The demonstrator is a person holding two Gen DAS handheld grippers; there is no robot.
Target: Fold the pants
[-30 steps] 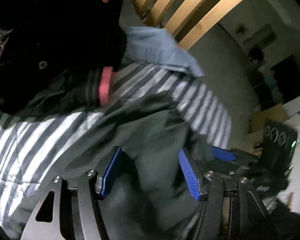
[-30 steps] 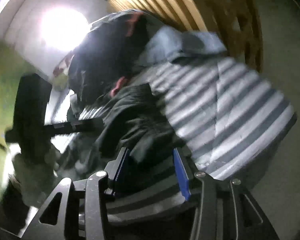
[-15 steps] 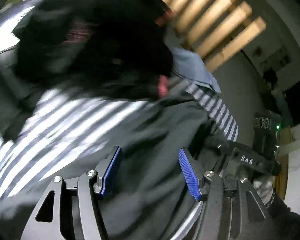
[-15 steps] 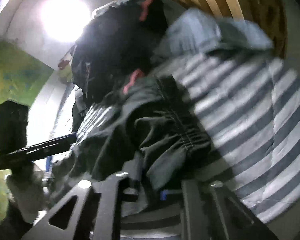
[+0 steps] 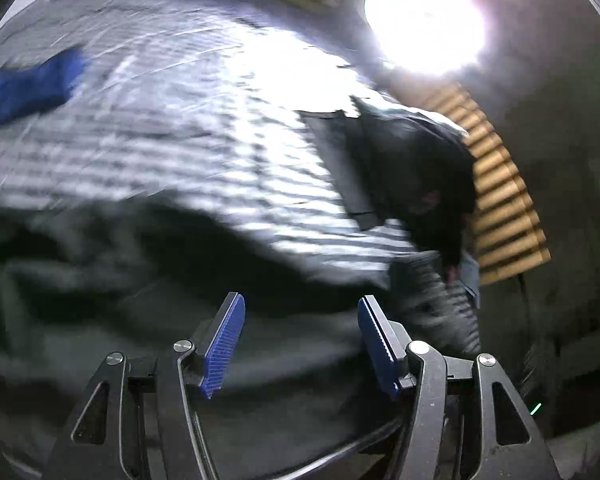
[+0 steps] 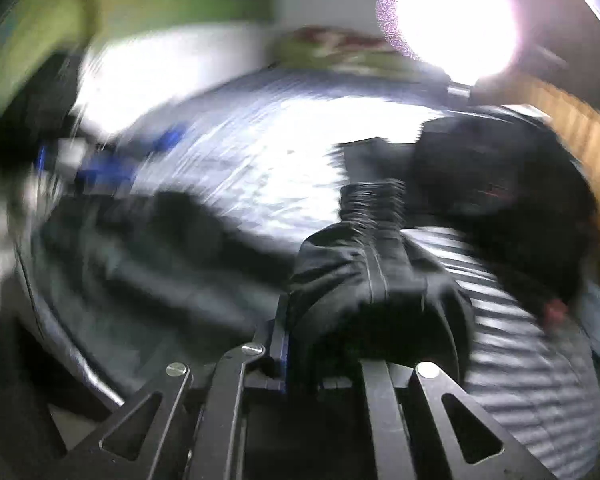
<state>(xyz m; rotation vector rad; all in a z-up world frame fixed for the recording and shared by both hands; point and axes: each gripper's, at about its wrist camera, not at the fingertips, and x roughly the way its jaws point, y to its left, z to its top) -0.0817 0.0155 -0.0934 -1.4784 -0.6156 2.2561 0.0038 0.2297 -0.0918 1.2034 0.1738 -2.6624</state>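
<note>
So the right hand-held gripper (image 6: 340,344) has just clamped onto the pants (image 6: 364,276) waistband to lift it off the striped bed (image 6: 532,408); the left hand-held gripper (image 5: 300,340) is released above them.

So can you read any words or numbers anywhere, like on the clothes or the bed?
None can be read in either view.
The dark pants, the striped bed cover and the black garment show no lettering; a reddish mark on that garment is too blurred to tell.

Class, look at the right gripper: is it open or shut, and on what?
Shut on the dark pants. The right gripper has just closed, and bunched fabric with the gathered waistband sticks up between its fingers.
</note>
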